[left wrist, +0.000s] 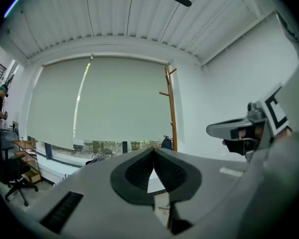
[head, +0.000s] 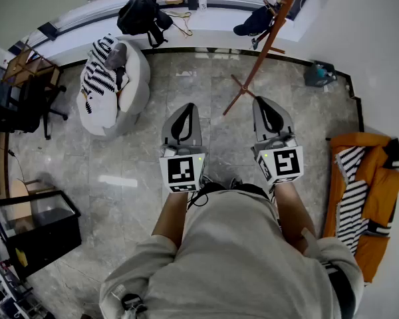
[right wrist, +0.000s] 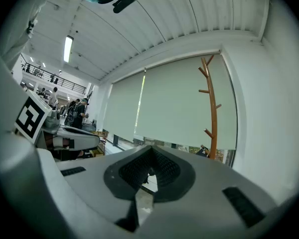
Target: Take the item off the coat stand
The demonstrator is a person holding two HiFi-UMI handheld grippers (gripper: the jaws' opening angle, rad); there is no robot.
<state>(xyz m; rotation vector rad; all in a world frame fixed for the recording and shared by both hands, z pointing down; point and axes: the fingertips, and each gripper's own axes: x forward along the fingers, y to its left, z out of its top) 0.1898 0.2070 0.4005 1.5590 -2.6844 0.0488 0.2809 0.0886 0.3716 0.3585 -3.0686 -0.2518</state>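
**Dark item low on the coat stand, both grippers closed and empty**

Faces a brown wooden coat stand [head: 271, 32] near the window corner, slanting across the top right of the head view down to splayed feet on the grey stone floor [head: 139, 151]. Finds the item [head: 255, 22] hanging from a low peg on the stand's left side, right against the pole. Reads as dark, navy to black, soft and rounded, small beside the pole; too small to tell what kind of thing. Catches the item [left wrist: 165, 143] again in the left gripper view as a dark blue lump against the pole, just above the windowsill. Catches the item [right wrist: 203, 152] in the right gripper view too, low against the pole.

Holds the left gripper [head: 184, 109] and the right gripper [head: 264, 102] side by side in front of the body, both aimed toward the stand and well apart from the item. Shows each pair of jaws pressed together at the tips, with nothing pinched between.

Elsewhere, takes in a white beanbag [head: 130, 88] draped with a black-and-white striped cloth [head: 98, 78] left of the stand. Also takes in a black backpack [head: 143, 12] on the sill and orange and striped clothing [head: 362, 198] by the right wall.
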